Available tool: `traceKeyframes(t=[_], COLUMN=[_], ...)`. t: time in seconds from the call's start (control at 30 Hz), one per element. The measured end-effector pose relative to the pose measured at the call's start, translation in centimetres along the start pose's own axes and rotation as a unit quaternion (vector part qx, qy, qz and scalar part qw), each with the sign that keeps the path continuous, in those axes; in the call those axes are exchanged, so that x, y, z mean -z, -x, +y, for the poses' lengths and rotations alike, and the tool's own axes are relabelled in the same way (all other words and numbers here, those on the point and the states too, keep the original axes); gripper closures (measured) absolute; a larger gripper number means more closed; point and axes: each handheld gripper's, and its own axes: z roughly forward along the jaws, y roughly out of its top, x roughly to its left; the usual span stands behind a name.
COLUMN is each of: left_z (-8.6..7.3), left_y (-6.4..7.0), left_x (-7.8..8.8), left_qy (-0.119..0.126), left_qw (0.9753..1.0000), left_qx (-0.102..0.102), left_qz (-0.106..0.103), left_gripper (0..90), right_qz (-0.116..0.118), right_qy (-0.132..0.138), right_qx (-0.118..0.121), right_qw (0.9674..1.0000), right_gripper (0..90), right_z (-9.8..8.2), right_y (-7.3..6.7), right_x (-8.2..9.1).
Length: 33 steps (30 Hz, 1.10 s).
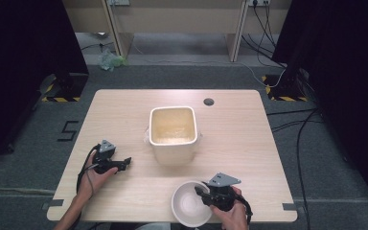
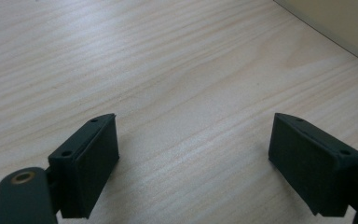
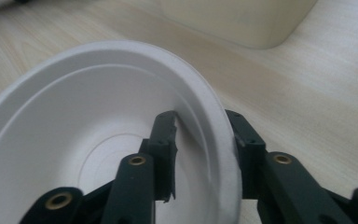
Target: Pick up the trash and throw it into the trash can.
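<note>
A wooden table (image 1: 249,139) is bearing a cream square bin (image 1: 173,134) at its middle. Nearer the person than the bin, a white bowl (image 1: 187,206) is sitting, its rim pinched by the right gripper (image 1: 204,193). Left of the bin, the left gripper (image 1: 124,162) is resting, jaws spread wide.

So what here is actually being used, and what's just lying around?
In use: white bowl, its rim pinched by the right gripper; cream square bin; left gripper, open over bare table.
Lying about: floor cables; crumpled green bag.
</note>
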Motion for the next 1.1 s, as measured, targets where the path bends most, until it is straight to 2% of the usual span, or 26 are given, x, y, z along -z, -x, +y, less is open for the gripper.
traceKeyframes(t=[0.17, 0.33, 0.5, 0.67, 0.8, 0.87, 1.1], left_z=[0.0, 0.0, 0.0, 0.0, 0.0, 0.0, 0.0], left_y=[0.0, 0.0, 0.0, 0.0, 0.0, 0.0, 0.0], left_x=[0.0, 0.0, 0.0, 0.0, 0.0, 0.0, 0.0], left_qy=[0.0, 0.0, 0.0, 0.0, 0.0, 0.001, 0.0], left_qw=[1.0, 1.0, 1.0, 1.0, 1.0, 1.0, 1.0], left_qx=[0.0, 0.0, 0.0, -0.001, -0.001, -0.001, -0.001], left_qz=[0.0, 0.0, 0.0, 0.0, 0.0, 0.0, 0.0], left_gripper=[14.9, 14.9, 14.9, 14.9, 14.9, 14.9, 14.9], right_qz=[0.006, 0.017, 0.018, 0.008, 0.001, -0.006, -0.009], right_qy=[0.015, 0.038, 0.054, 0.068, 0.079, 0.09, 0.111], right_qx=[-0.003, -0.022, -0.007, 0.006, 0.006, 0.013, 0.02], right_qw=[0.9999, 0.9989, 0.9983, 0.9976, 0.9968, 0.9958, 0.9936], right_gripper=[78.6, 81.3, 83.2, 83.3, 83.3, 83.3, 83.3], right_z=[0.0, 0.1, 0.7, 1.4, 1.9, 2.7, 4.2], right_y=[0.2, 0.6, 0.8, 0.9, 1.1, 1.4, 1.4], right_x=[0.3, 0.8, 1.6, 2.6, 3.1, 3.7, 4.5])
